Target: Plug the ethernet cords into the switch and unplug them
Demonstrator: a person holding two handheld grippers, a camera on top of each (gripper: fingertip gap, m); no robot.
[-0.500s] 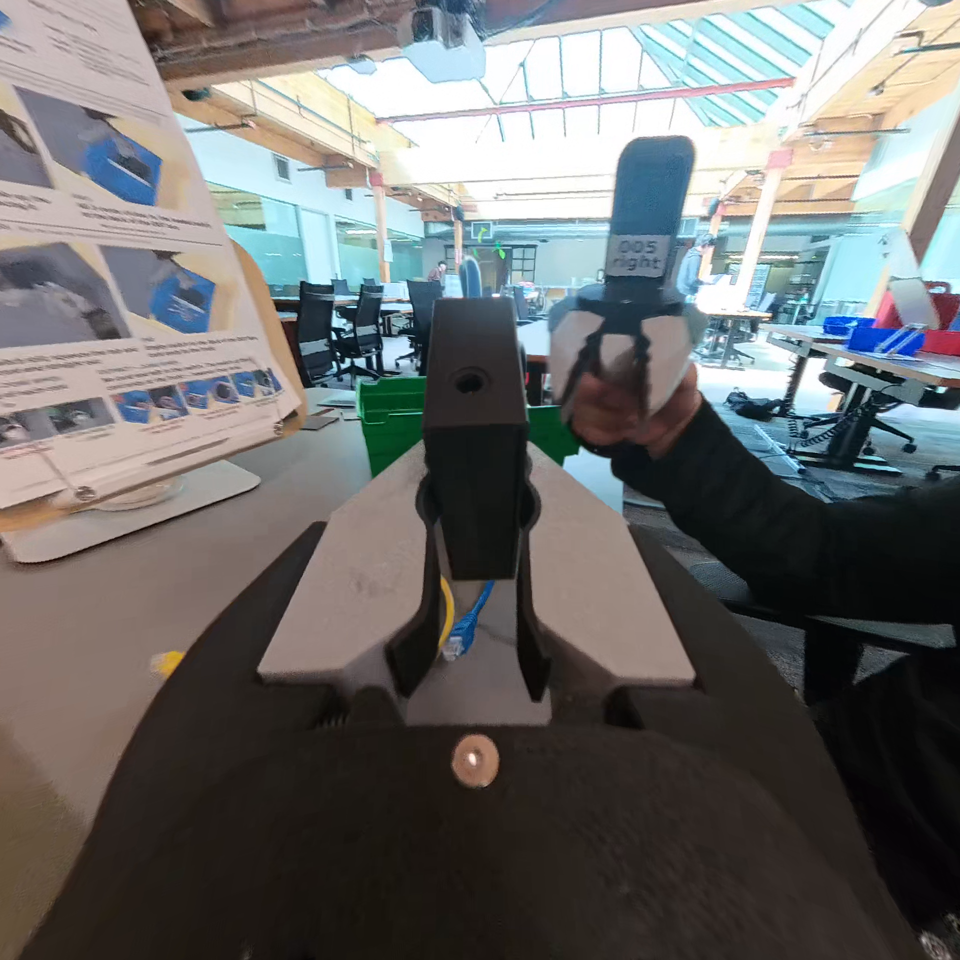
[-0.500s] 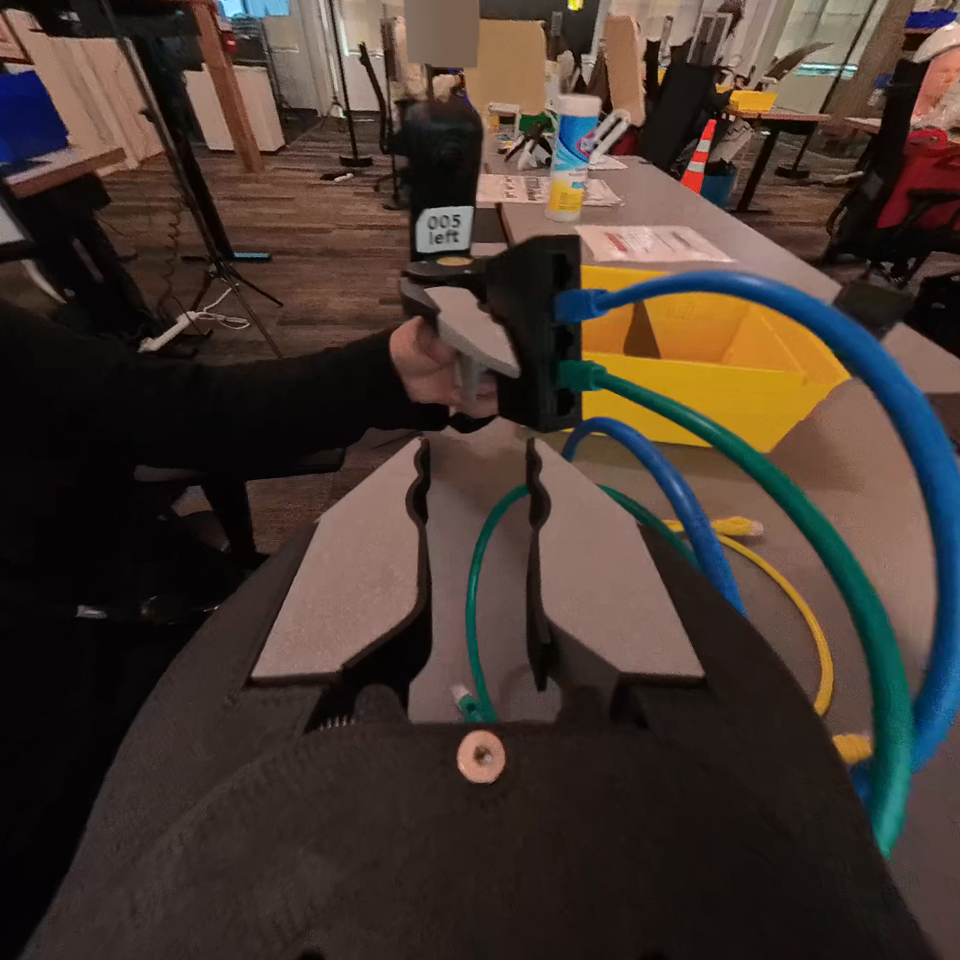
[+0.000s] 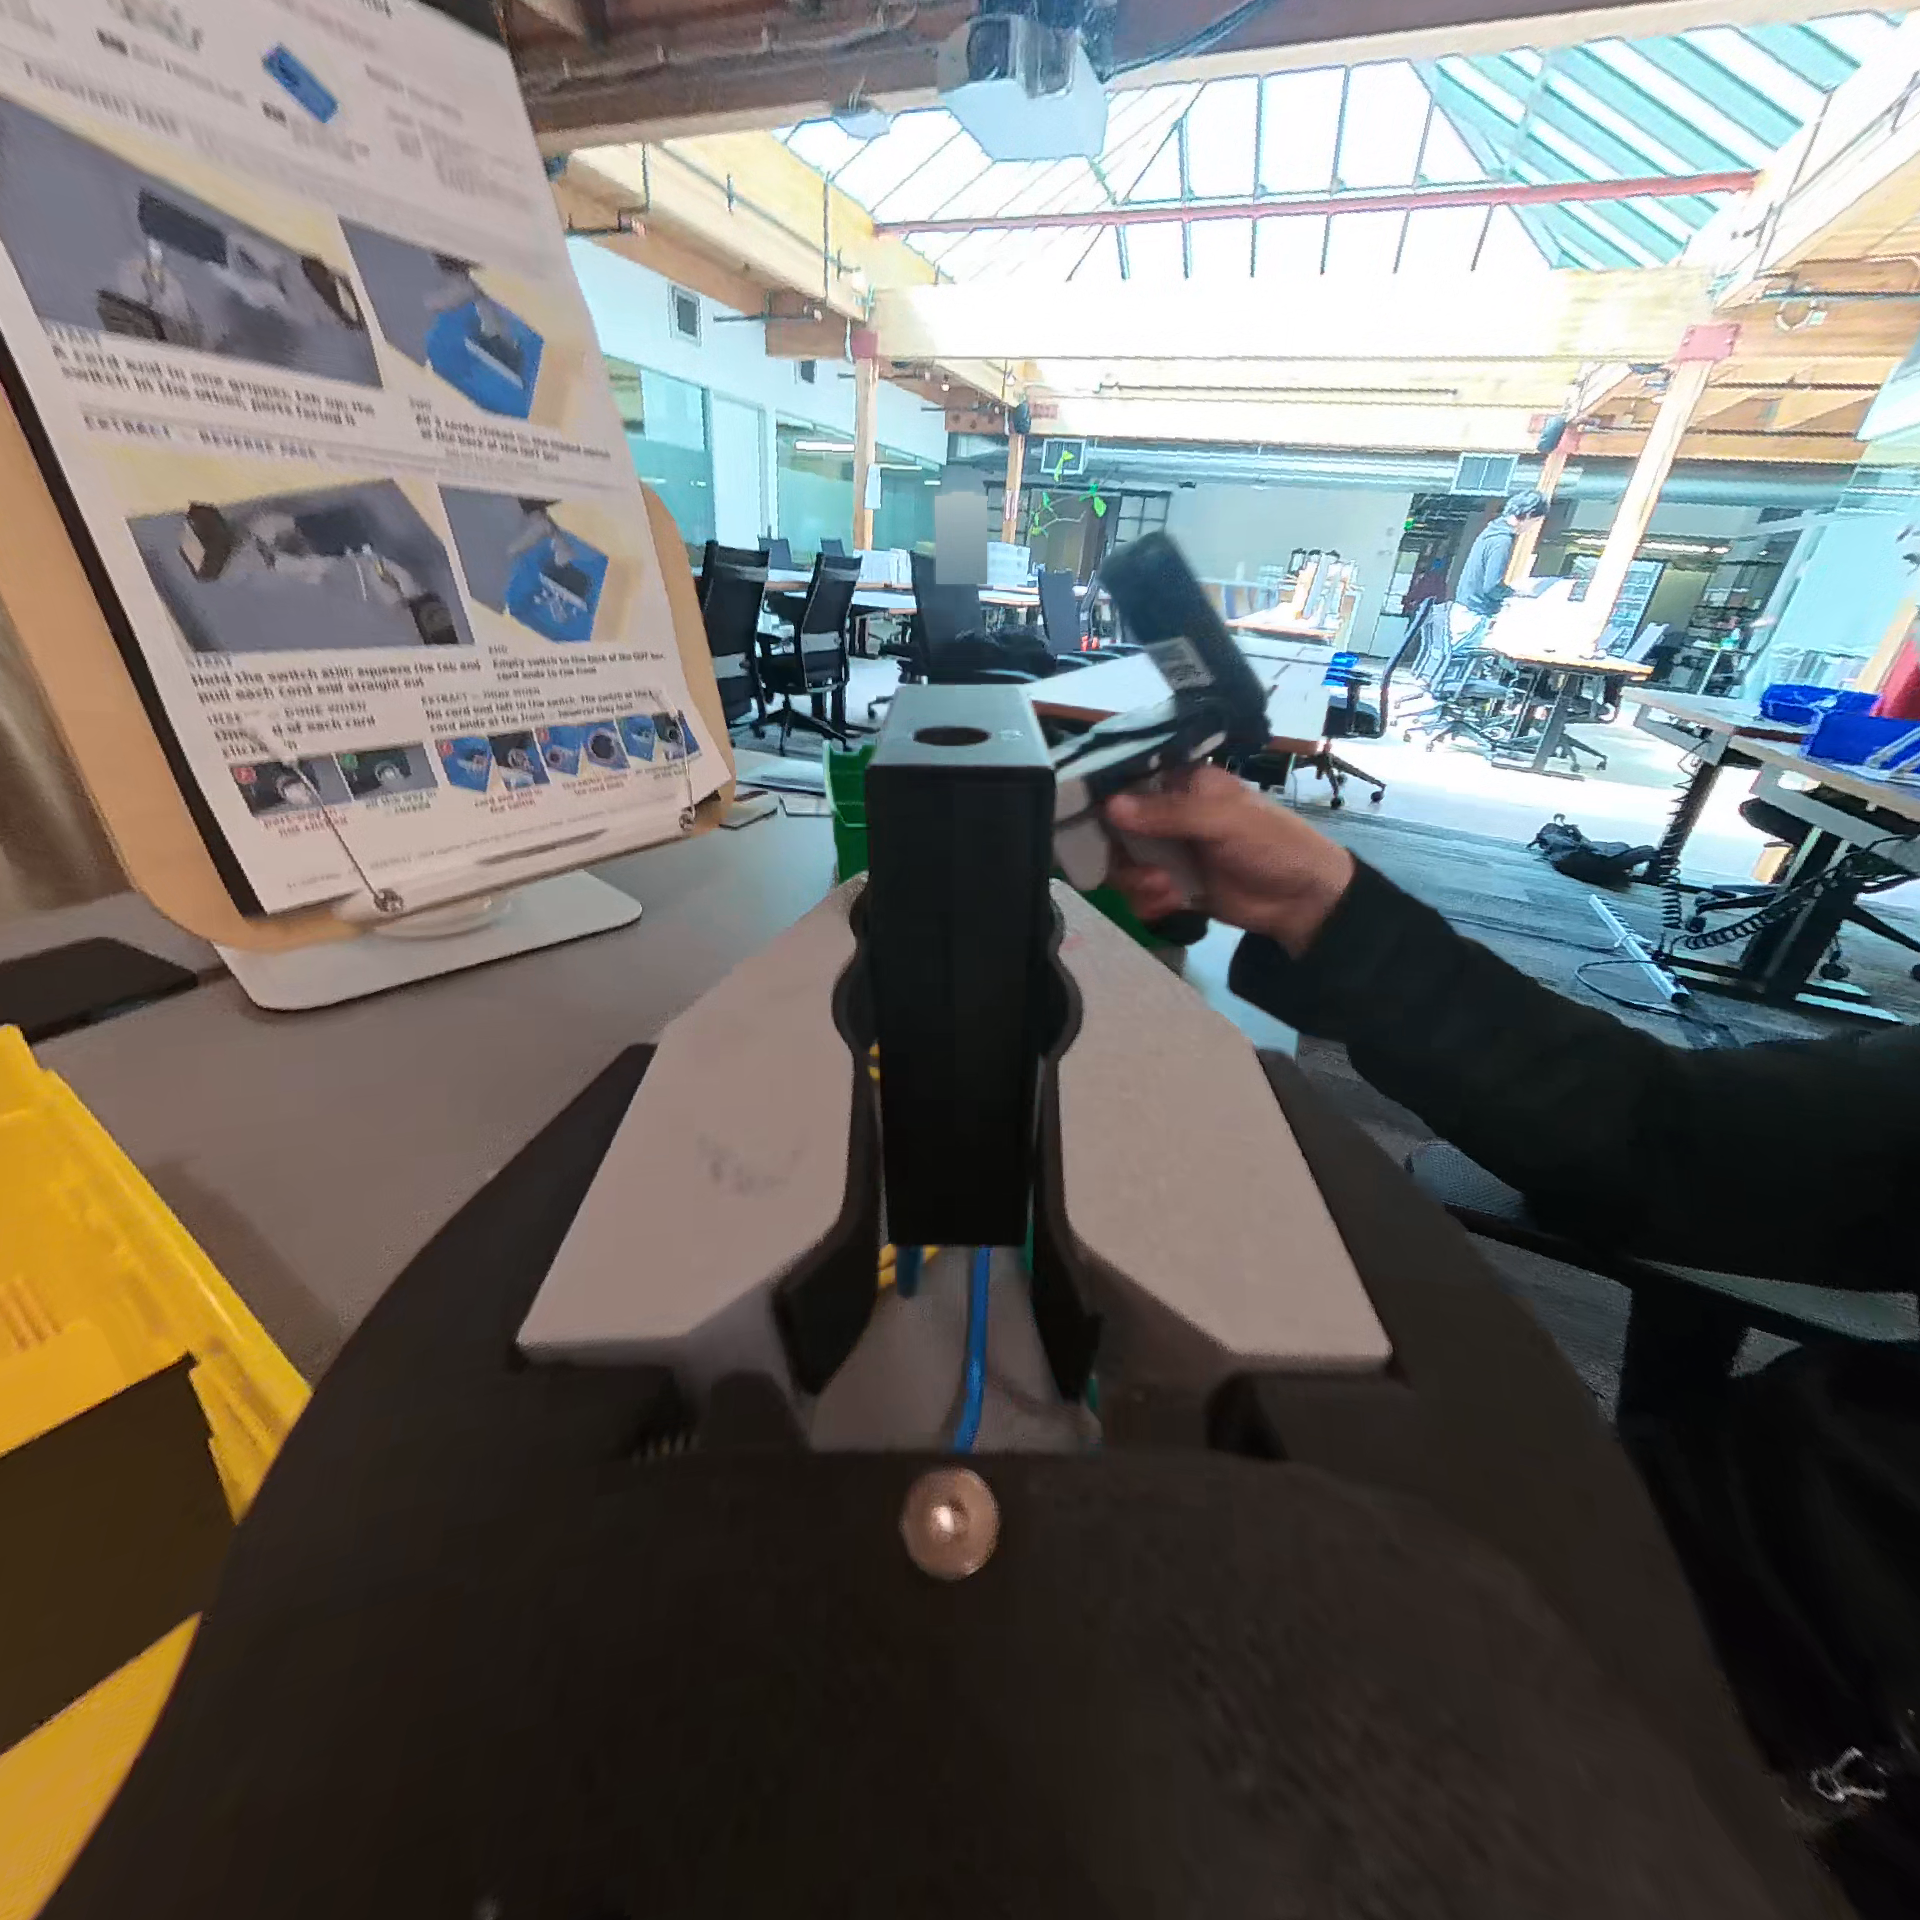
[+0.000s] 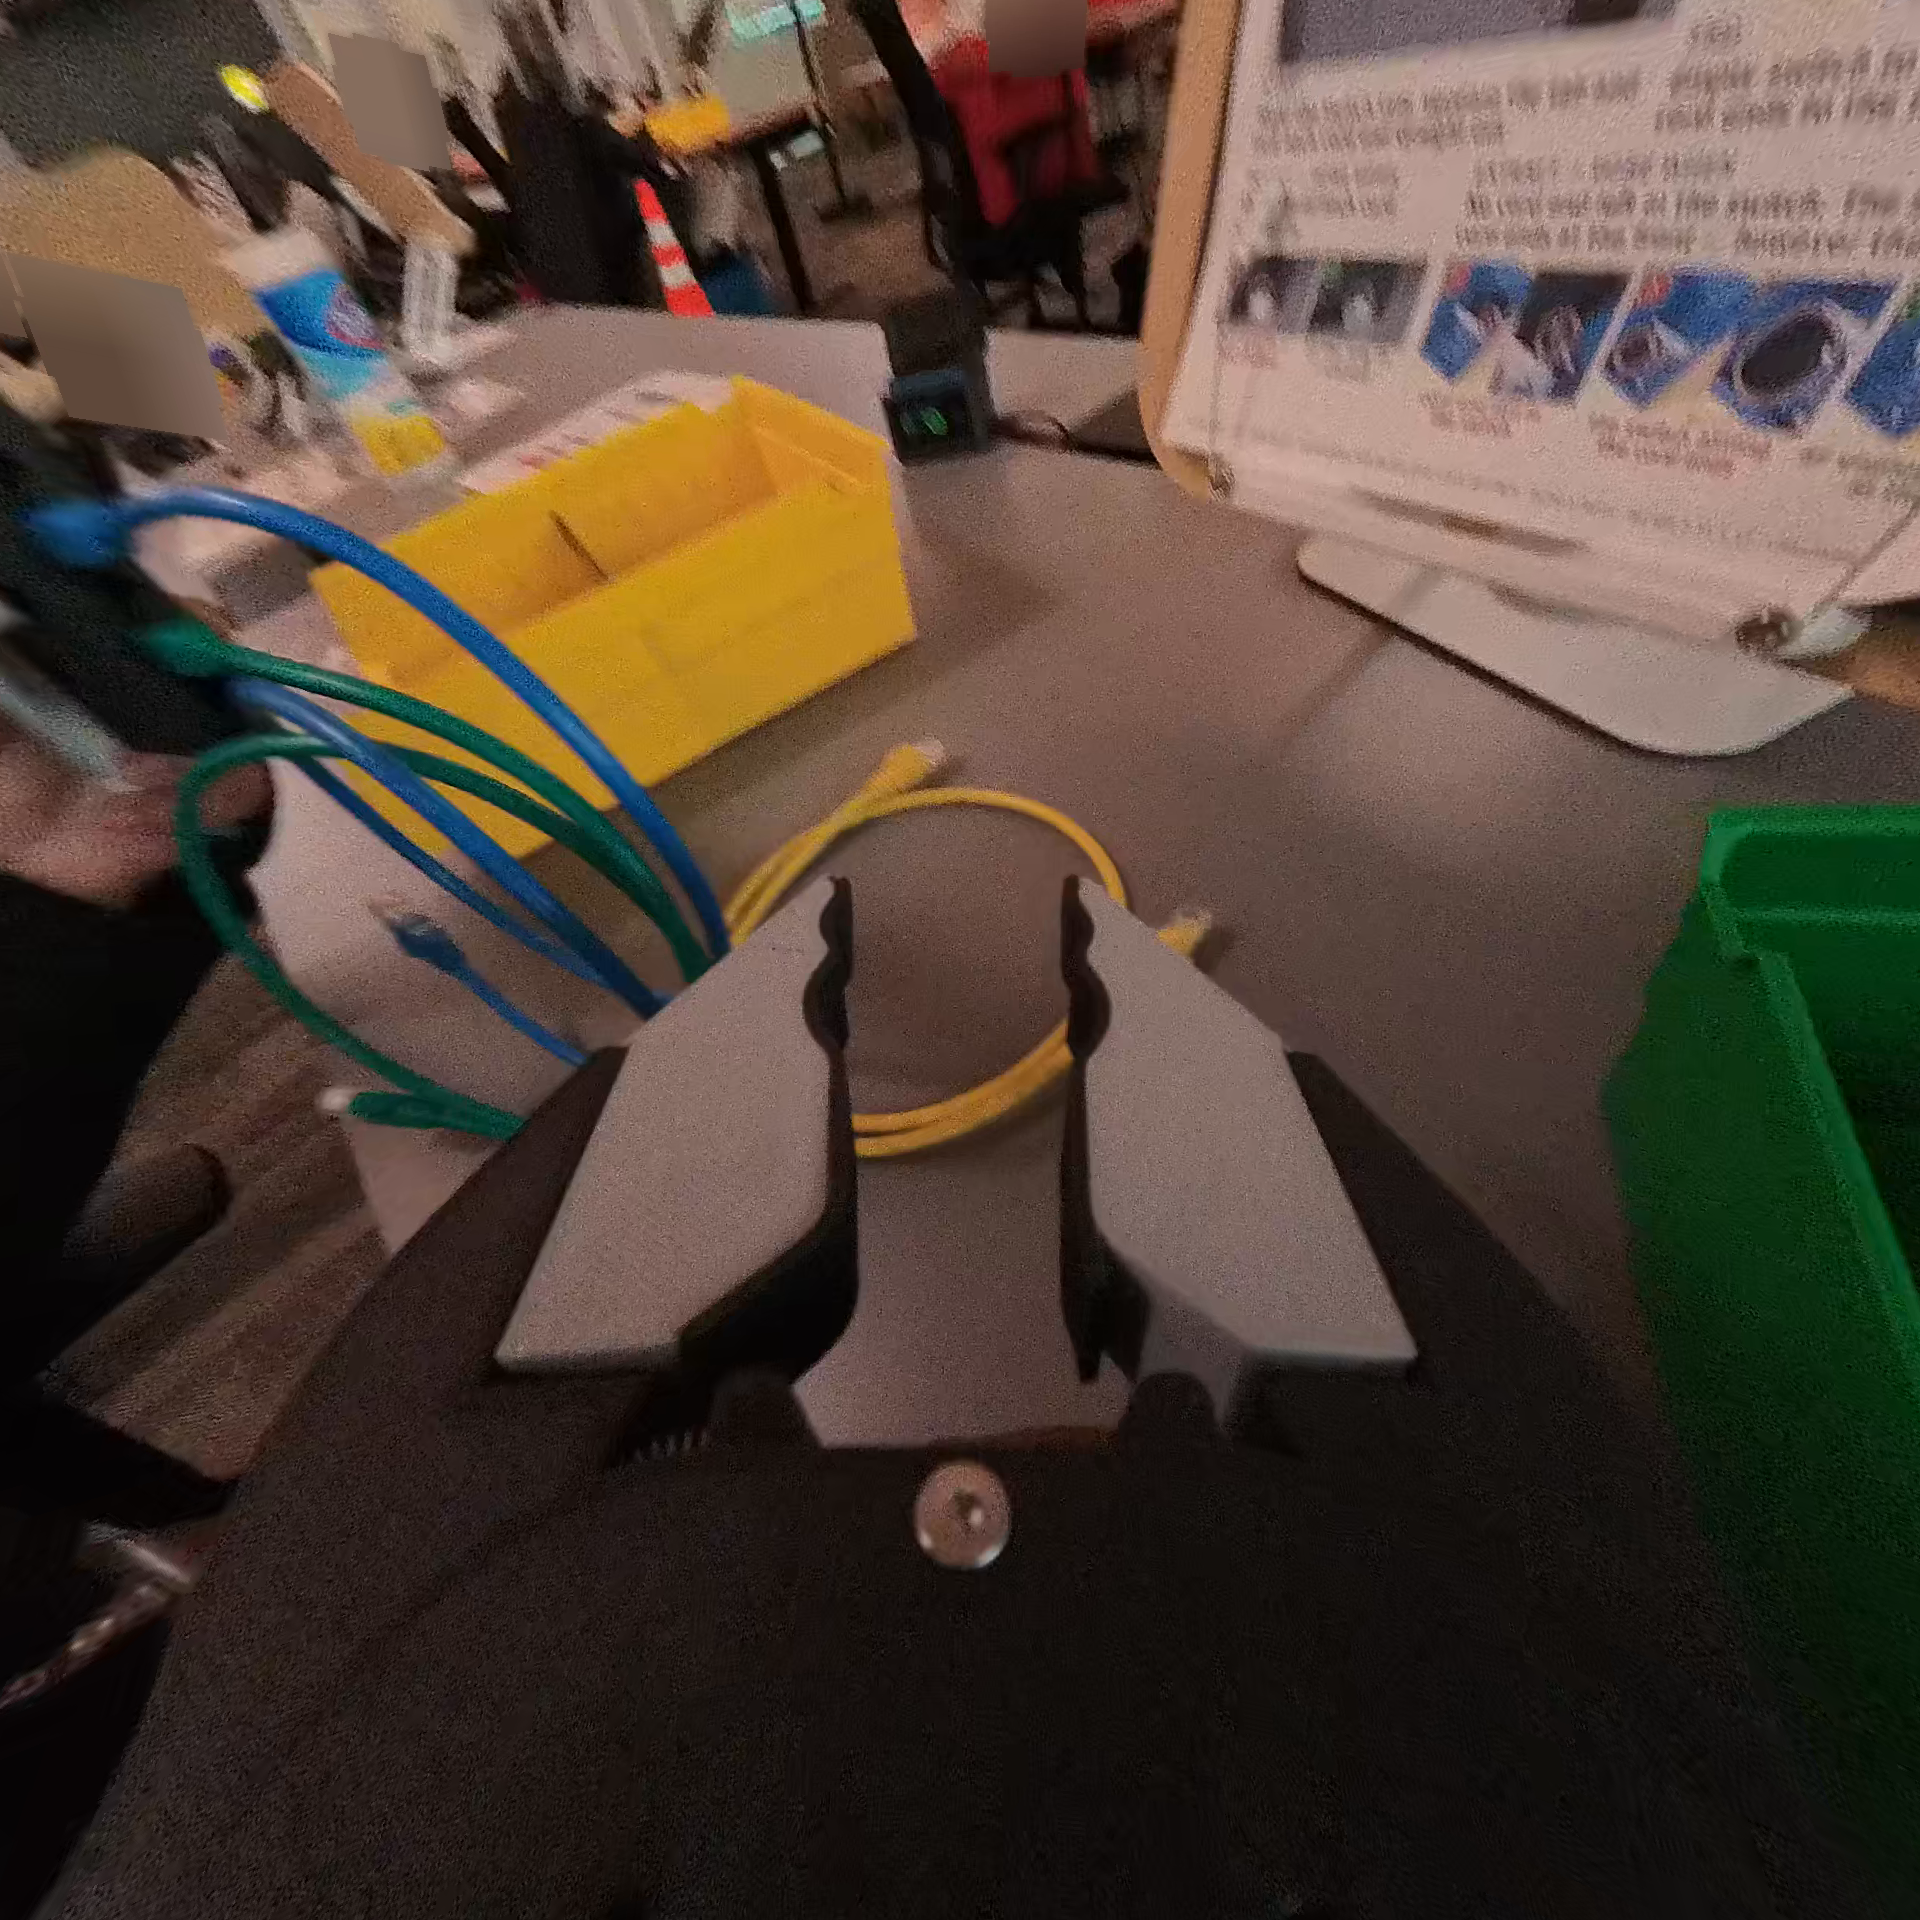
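Switch point(image 3: 951, 997), a black box, stands upright clamped between the left gripper point(image 3: 951, 935) jaws, above the grey table point(image 3: 343, 1091); blue cord point(image 4: 468, 665) and green cord point(image 4: 436, 727) arc from its ports at the far left of the right wrist view; right gripper point(image 4: 956, 904) jaws apart, empty, over the coiled yellow cord point(image 4: 966, 1112); yellow bin point(image 4: 665, 582) behind.

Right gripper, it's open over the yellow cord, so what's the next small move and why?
Probably lower the right gripper toward the yellow cord's nearer plug on the table and close on it. Its jaws are open and empty, that cord lies loose and unplugged, and the left gripper is shut on the switch, which already carries blue and green cords.
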